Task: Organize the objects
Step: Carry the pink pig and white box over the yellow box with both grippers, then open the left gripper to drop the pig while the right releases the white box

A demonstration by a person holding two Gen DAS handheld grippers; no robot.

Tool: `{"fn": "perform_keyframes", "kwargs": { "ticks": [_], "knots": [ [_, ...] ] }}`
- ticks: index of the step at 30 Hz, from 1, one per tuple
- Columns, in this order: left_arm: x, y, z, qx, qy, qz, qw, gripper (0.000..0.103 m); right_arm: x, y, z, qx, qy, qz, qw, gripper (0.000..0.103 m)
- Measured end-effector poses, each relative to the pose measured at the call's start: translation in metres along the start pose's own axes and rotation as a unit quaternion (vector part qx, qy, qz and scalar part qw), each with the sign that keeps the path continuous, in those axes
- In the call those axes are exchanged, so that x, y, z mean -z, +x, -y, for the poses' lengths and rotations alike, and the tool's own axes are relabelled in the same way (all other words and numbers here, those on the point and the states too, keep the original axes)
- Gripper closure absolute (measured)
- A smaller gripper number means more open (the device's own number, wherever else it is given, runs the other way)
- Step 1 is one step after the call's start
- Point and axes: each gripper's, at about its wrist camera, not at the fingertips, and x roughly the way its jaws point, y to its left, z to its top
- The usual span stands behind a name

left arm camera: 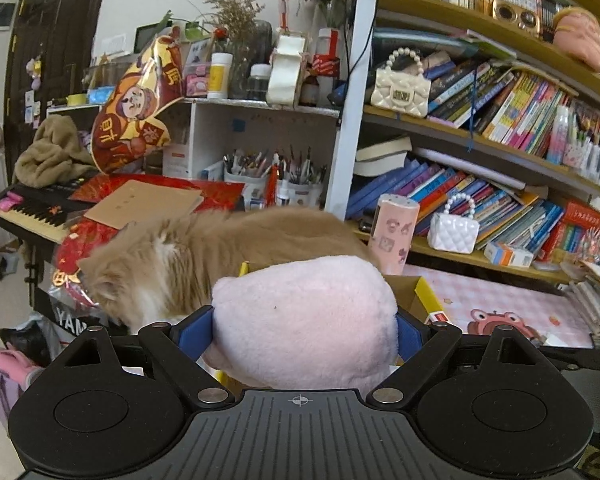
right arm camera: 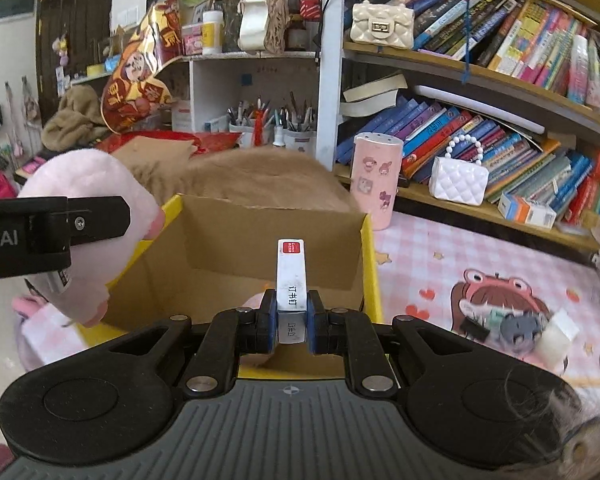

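Bookshelf (right arm camera: 480, 80): fills back right, packed w/ books, two small quilted purses on its shelves.
Desk (right arm camera: 480, 256): pink checked cover w/ cartoon print; box stands on it, small clutter at right near the print.
Cat (left arm camera: 204, 248): ginger, long fur, lying just behind the box, head toward the keyboard (left arm camera: 32, 216) at left. Close to the drop zone, could get bumped.
Cardboard box (right arm camera: 268, 248): open top, yellow outside, brown inside; mostly bare floor, a bit of pink showing at near bottom. Likely the bin for both items.
Pink plush (left arm camera: 304, 320): round, fuzzy, biggest of the two carried things. Held at the box's left rim, above desk level. Handling (judgement): light, soft, squashes under pressure, won't slip much on fur, not fragile. Best taken across the fat middle, as now.
Left tool (left arm camera: 305, 328): spread wide, blue pads pressed into both sides of the plush, so clamped on it.
Staple box (right arm camera: 291, 280): small, narrow, white w/ red label end, printed characters on top. Held over the box's near edge, pointing in. Handling (judgement): stiff card, small, prob. denser than it looks; smooth sides may slide, grip flat on the long sides near mid.
Right tool (right arm camera: 291, 326): nearly together, pads clamped on the staple box's rear half.
Tall pink container (right arm camera: 376, 180): stickers on it, upright just right of the box's far corner.
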Motion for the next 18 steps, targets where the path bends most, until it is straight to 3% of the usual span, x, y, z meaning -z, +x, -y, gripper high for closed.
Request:
{"fn": "perform_keyframes", "kwargs": {
  "ticks": [8, 18],
  "knots": [
    [0.004, 0.048, 0.012, -0.026, 0.015, -0.037, 0.9989, 0.013, -0.001, 0.061, 0.011, -0.019, -0.051, -0.062, 0.997, 0.090],
    [0.010, 0.084, 0.025, -0.045, 0.046, -0.067, 0.9957, 0.013, -0.004, 0.100, 0.015, -0.037, -0.115, -0.097, 0.988, 0.090]
  ]
}}
